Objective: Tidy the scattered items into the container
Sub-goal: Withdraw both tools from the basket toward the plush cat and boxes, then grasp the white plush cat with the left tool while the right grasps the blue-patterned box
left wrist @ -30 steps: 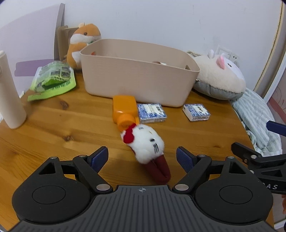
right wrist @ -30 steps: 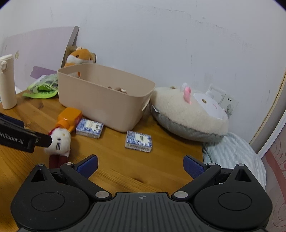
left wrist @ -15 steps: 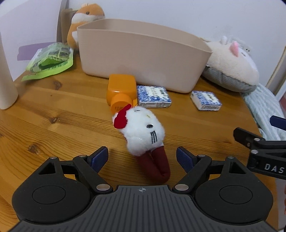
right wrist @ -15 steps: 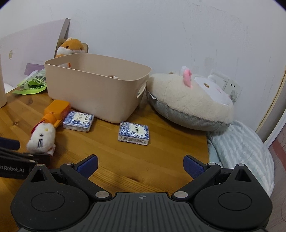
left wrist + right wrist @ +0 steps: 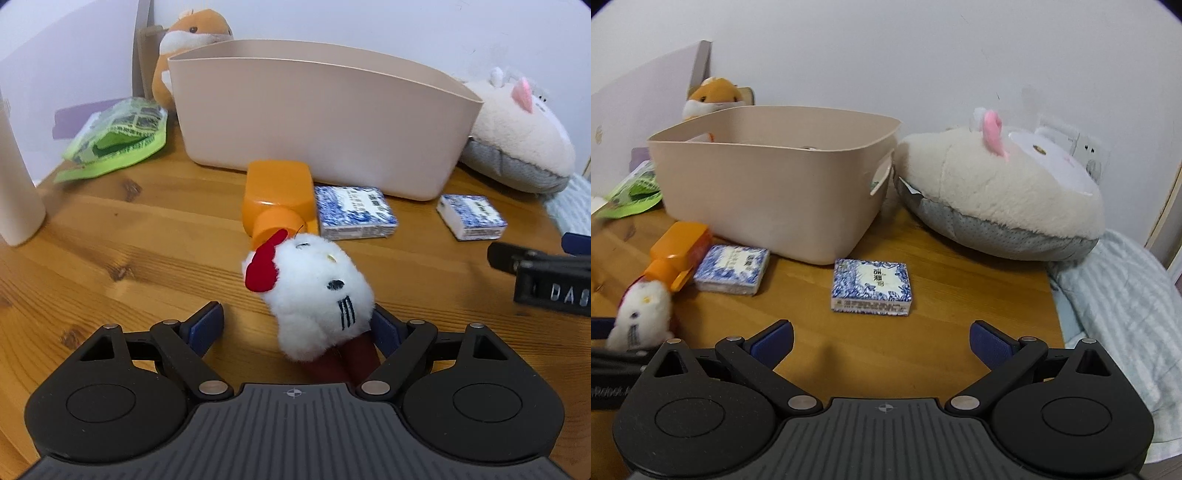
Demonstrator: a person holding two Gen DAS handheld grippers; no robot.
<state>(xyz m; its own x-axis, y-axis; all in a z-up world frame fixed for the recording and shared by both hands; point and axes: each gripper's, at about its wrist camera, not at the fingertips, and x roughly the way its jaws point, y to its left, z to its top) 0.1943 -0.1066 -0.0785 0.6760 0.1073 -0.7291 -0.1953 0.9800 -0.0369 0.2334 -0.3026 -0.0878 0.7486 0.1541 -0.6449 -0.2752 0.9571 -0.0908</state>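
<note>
Left wrist view: we find the left gripper (image 5: 295,325) with its jaws spread wide, and the white cat plush (image 5: 314,291) lying between them on the wooden table (image 5: 129,258). Its dark red body runs back against the right-hand blue pad; the left-hand pad stands clear of it. We cannot tell whether that right-hand pad presses the toy or merely sits beside it. The plush's red bow points toward the orange bottle (image 5: 279,201), which lies on its side with its cap just short of the plush's head. Just right of the bottle lies a blue-and-white patterned box (image 5: 354,216), and a second patterned box (image 5: 471,216) lies further right, apart from the first. Behind all three stands the beige storage bin (image 5: 321,122), upright, its contents hidden from this angle. Left of the bin we note a green packet (image 5: 114,138) and a white cylinder (image 5: 16,177) at the frame edge. An orange hamster plush (image 5: 184,40) sits behind the bin, and a cream plush cushion (image 5: 517,140) rests to its right.

Right wrist view: the right gripper (image 5: 881,341) is spread and holds nothing, hovering over bare table short of the second patterned box (image 5: 871,286). A striped cloth (image 5: 1119,302) lies off the table's right edge.
</note>
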